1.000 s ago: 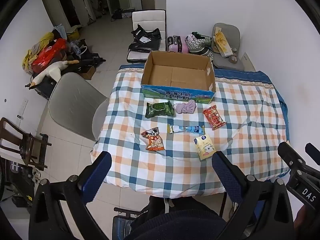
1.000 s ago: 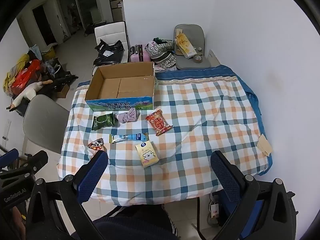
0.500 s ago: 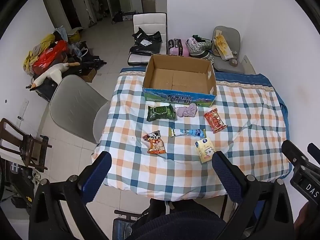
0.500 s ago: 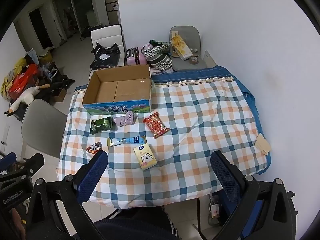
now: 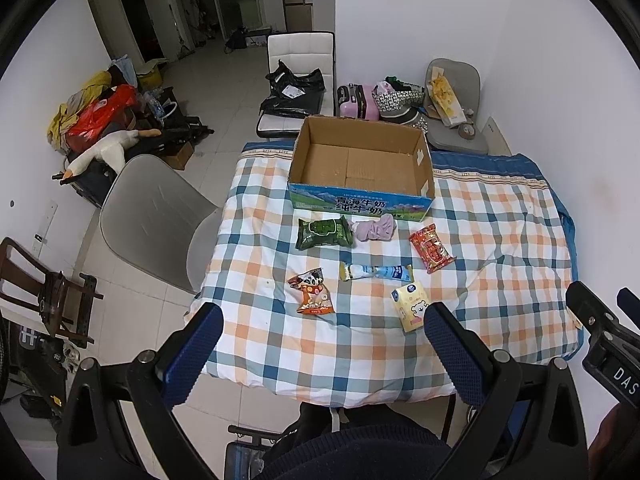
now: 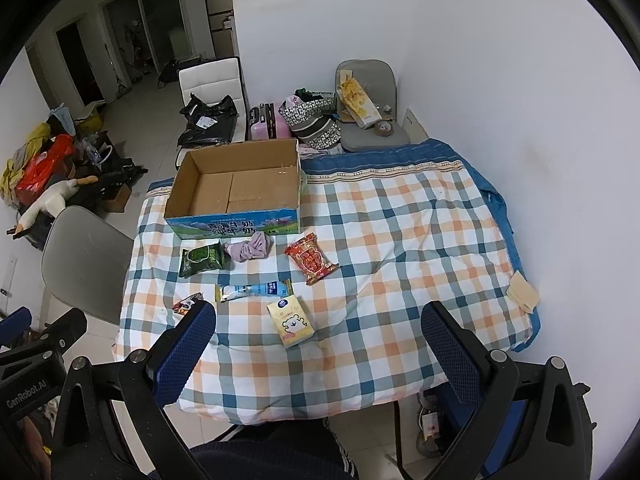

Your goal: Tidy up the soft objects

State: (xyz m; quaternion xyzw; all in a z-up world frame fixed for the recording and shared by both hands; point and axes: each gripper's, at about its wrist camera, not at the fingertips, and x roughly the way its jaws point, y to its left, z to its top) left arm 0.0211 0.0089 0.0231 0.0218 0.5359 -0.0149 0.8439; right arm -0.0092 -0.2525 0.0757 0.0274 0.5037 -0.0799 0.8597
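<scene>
An open, empty cardboard box (image 5: 362, 162) (image 6: 236, 186) stands at the far side of the checked tablecloth (image 5: 500, 248) (image 6: 400, 240). In front of it lie a green pack (image 5: 324, 233) (image 6: 201, 258), a lilac cloth scrunchie (image 5: 376, 227) (image 6: 250, 247), a red snack pack (image 5: 431, 248) (image 6: 311, 258), a blue-and-white tube pack (image 5: 376, 272) (image 6: 254, 290), an orange snack pack (image 5: 313, 298) (image 6: 185, 304) and a yellow tissue pack (image 5: 412, 307) (image 6: 291, 322). My left gripper (image 5: 322, 340) and right gripper (image 6: 318, 340) are open and empty, high above the table's near edge.
A grey chair (image 5: 154, 216) stands at the table's left side. A white chair with black bags (image 5: 298, 92), a pink case (image 5: 358, 102) and a grey chair with clutter (image 5: 452, 104) stand behind the table. The white wall (image 6: 520, 120) runs along the right.
Both grippers have risen and pulled back a little, so the table and its objects look smaller and lower in view. Nothing on the table has moved.
</scene>
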